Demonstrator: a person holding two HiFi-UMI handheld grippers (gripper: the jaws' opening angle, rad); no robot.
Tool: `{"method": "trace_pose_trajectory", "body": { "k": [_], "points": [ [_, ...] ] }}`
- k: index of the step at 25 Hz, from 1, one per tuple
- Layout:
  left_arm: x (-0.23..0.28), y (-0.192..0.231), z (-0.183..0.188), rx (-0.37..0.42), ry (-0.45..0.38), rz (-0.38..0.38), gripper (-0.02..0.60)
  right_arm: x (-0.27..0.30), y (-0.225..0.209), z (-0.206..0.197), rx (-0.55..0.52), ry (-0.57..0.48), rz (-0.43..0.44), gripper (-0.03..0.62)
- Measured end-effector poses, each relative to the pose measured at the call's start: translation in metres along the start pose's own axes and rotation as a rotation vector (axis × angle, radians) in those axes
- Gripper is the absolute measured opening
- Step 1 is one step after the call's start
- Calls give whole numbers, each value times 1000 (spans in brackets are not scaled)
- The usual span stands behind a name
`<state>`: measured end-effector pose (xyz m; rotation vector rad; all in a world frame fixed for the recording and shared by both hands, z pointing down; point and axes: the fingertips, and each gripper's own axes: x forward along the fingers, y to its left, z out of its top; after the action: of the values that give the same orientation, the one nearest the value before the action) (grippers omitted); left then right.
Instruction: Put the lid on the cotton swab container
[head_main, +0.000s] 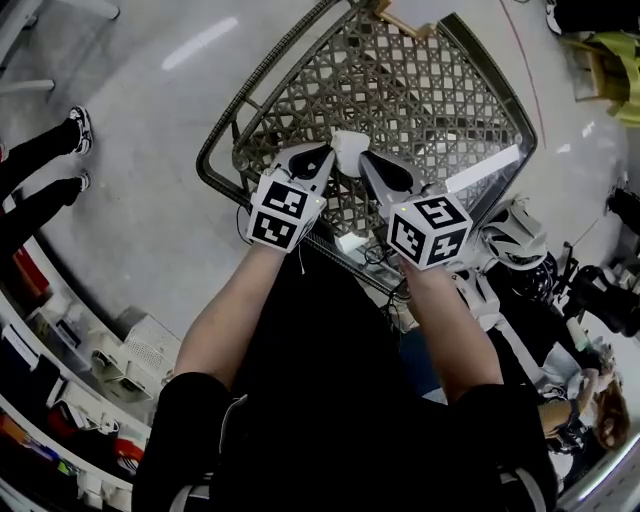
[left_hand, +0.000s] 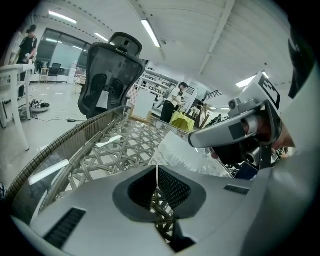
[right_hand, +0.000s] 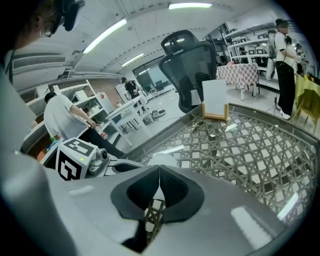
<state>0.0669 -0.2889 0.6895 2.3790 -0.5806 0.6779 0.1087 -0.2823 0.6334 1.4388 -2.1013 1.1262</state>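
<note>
At frame centre, the left gripper (head_main: 328, 158) and right gripper (head_main: 366, 160) each pinch a frosted white container (head_main: 348, 148), jaws narrow. A lattice-woven wicker table (head_main: 440, 100) lies beneath.

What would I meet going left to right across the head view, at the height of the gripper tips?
Bystander's shoe → wicker table's left rim → left gripper → white container → right gripper

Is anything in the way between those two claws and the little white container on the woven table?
Nothing visible. The left claw and the right claw both have their tips right at the white container, with only bare woven table around it.
</note>
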Motion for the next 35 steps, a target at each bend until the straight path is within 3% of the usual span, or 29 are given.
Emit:
{"method": "trace_pose_trajectory", "body": {
  "k": [7,12,18,27,35],
  "points": [
    [-3,4,0,-5,2,-4,15,9,6,-3,-171,70,-57,14],
    [-12,18,0,-22,-3,16,15,12,7,-4,-181,120,-60,14],
    [-20,33,2,-30,-10,37,15,14,8,-5,-282,153,-108,15],
    [-29,39,9,-27,-9,32,15,20,6,-7,-266,170,-119,15],
    [-46,32,23,-2,-17,11,15,21,1,-9,-189,175,-129,14]
  ]
}}
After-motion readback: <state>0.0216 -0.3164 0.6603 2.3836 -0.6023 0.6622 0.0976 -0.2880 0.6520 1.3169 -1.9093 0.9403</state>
